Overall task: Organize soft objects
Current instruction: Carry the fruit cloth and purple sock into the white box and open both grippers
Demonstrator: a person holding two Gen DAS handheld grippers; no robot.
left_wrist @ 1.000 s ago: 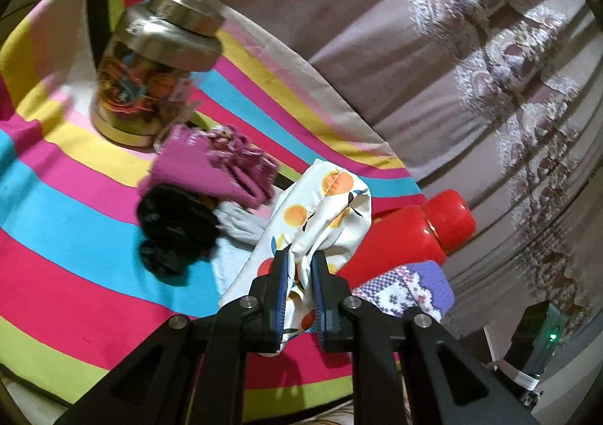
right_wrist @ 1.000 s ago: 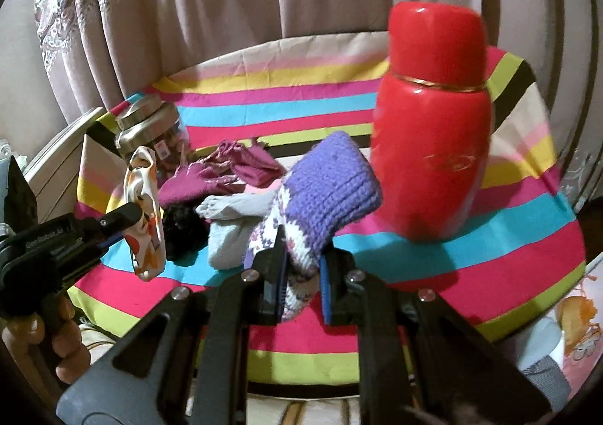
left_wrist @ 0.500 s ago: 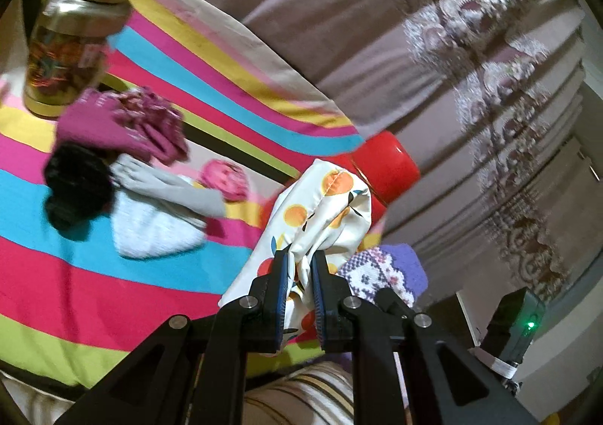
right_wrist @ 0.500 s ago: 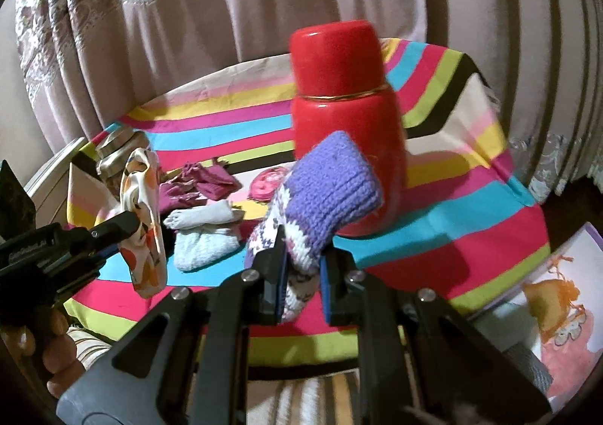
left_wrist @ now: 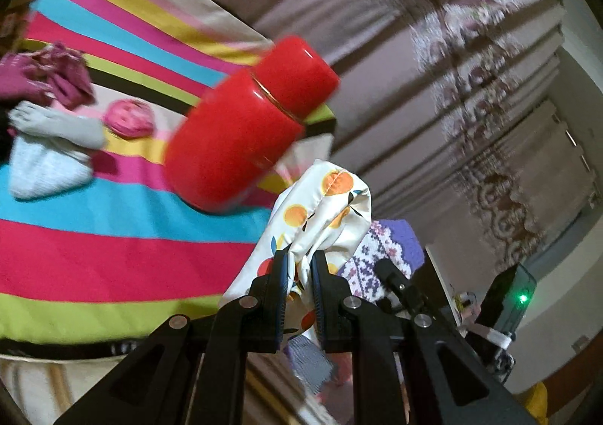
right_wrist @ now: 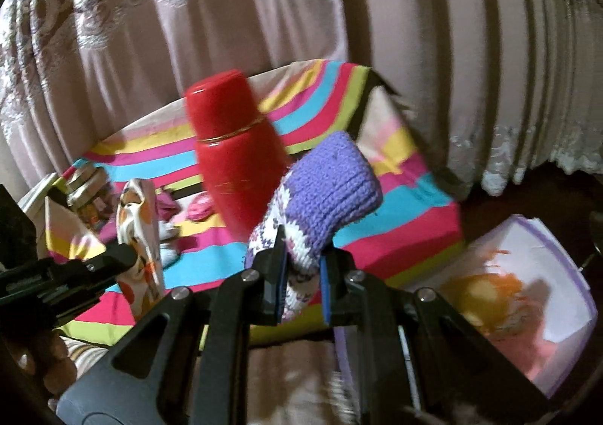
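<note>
At bottom centre of the left wrist view, the left gripper (left_wrist: 300, 266) has its jaws pinched narrow on a white fabric piece printed with oranges (left_wrist: 320, 214), which bunches up above the fingers and hangs below them. Just right of it in that frame, the right gripper (left_wrist: 388, 274) pokes in, with the purple and white knitted sock (left_wrist: 380, 248) it carries partly hidden behind the printed fabric.

Bottom centre of the right wrist view: right gripper (right_wrist: 301, 263) jaws clamped on the knitted sock (right_wrist: 324, 195), purple cuff standing up above the fingers, patterned part between the pads. Lower left of that frame, the left gripper (right_wrist: 124, 255) comes in from the edge holding the printed fabric (right_wrist: 141, 221); a hand (right_wrist: 41, 361) grips its handle, dim and blurred.

Beyond both grippers, a red flask (left_wrist: 245, 131) stands on a striped multicolour cloth (left_wrist: 94, 244) covering the table. Mid left of the left wrist frame, a pale blue knitted item (left_wrist: 45, 168) lies with a grey sock (left_wrist: 56, 123) touching it, a small pink round item (left_wrist: 130, 118) just beside, and magenta gloves (left_wrist: 49, 76) farther back at the left edge. Lower right of the right wrist view, off the table, sits a white container with a purple rim (right_wrist: 542, 282), contents blurred orange and pink. Farthest back, beige curtains (right_wrist: 301, 10) with lace pattern fill the top.
</note>
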